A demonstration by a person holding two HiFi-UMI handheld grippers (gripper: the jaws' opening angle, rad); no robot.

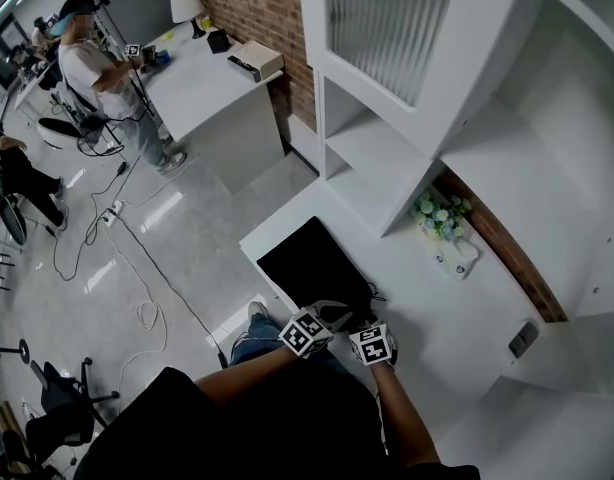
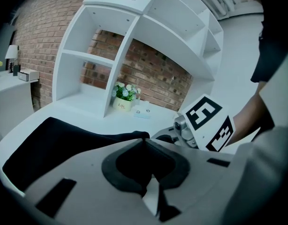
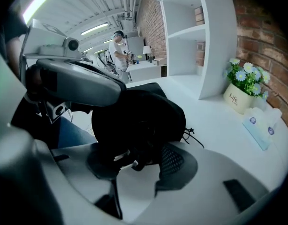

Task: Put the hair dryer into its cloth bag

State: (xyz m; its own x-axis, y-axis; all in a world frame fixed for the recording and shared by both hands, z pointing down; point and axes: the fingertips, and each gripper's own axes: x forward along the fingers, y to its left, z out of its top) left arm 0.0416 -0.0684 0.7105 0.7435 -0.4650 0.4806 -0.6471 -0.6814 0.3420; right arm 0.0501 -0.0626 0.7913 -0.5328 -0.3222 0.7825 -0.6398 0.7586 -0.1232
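The black cloth bag (image 1: 312,260) lies flat on the white counter (image 1: 427,298), seen also in the left gripper view as the bag (image 2: 55,142). My left gripper (image 2: 143,140) is shut on the bag's near edge, at the bag's right end. Close beside it, my right gripper (image 3: 134,162) is shut on the black hair dryer (image 3: 139,123), a rounded dark bulk at the bag's mouth; black on black hides how far in it sits. A thin black cord (image 3: 193,136) trails on the counter. In the head view both grippers (image 1: 327,318) (image 1: 372,330) meet at the bag's near end.
A pot of white flowers (image 1: 442,218) and a small white box (image 3: 260,125) stand against the brick wall. White shelving (image 1: 387,158) rises behind the counter. The counter's left edge (image 1: 262,258) drops to the floor, where cables run. A person (image 1: 92,68) stands at a far desk.
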